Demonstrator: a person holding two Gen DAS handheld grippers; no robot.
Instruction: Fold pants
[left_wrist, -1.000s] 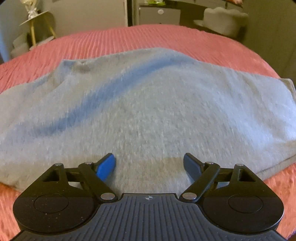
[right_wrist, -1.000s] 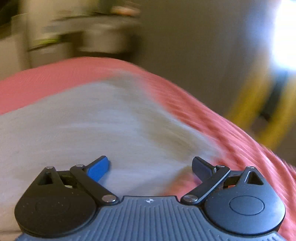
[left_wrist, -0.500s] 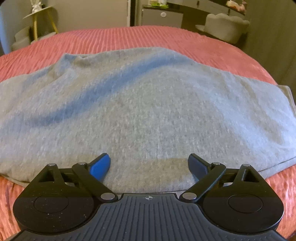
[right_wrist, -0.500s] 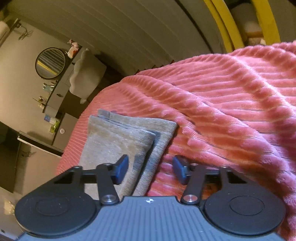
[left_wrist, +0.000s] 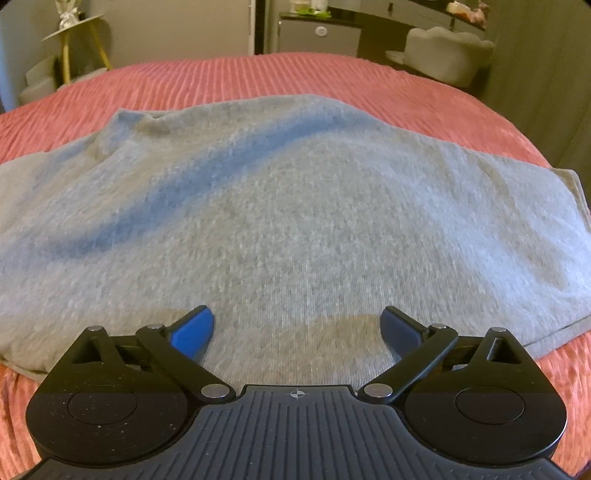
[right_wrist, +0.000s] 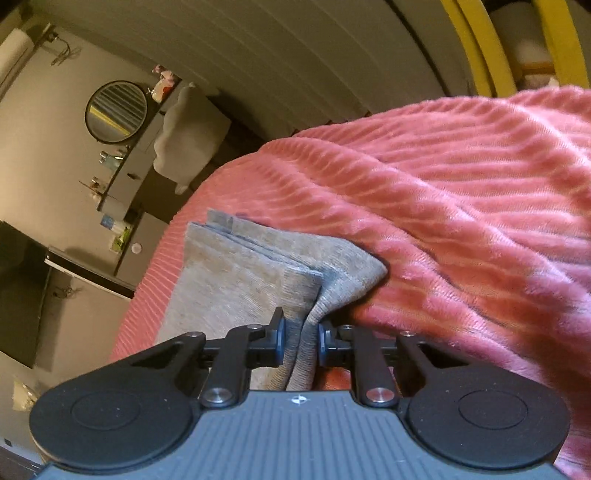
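Note:
The grey pants (left_wrist: 295, 206) lie folded lengthwise across the pink ribbed bedspread (left_wrist: 258, 77), with a soft crease running from lower left to upper right. My left gripper (left_wrist: 297, 326) is open and empty, its blue fingertips (left_wrist: 194, 328) just above the near edge of the cloth. In the right wrist view, rolled sideways, my right gripper (right_wrist: 301, 341) is shut on the layered end of the pants (right_wrist: 236, 280), and several stacked fabric edges show beyond the jaws.
The bedspread (right_wrist: 461, 206) bunches in ridges to the right of the held end. Beyond the bed stand a grey chair (left_wrist: 447, 51), a dresser (left_wrist: 321, 33), a gold side table (left_wrist: 77, 44) and a round mirror (right_wrist: 116, 110).
My right gripper swung from above the cloth to the pants' end, rolled sideways, and closed on the layered edge. The left gripper drew back slightly and stayed open.

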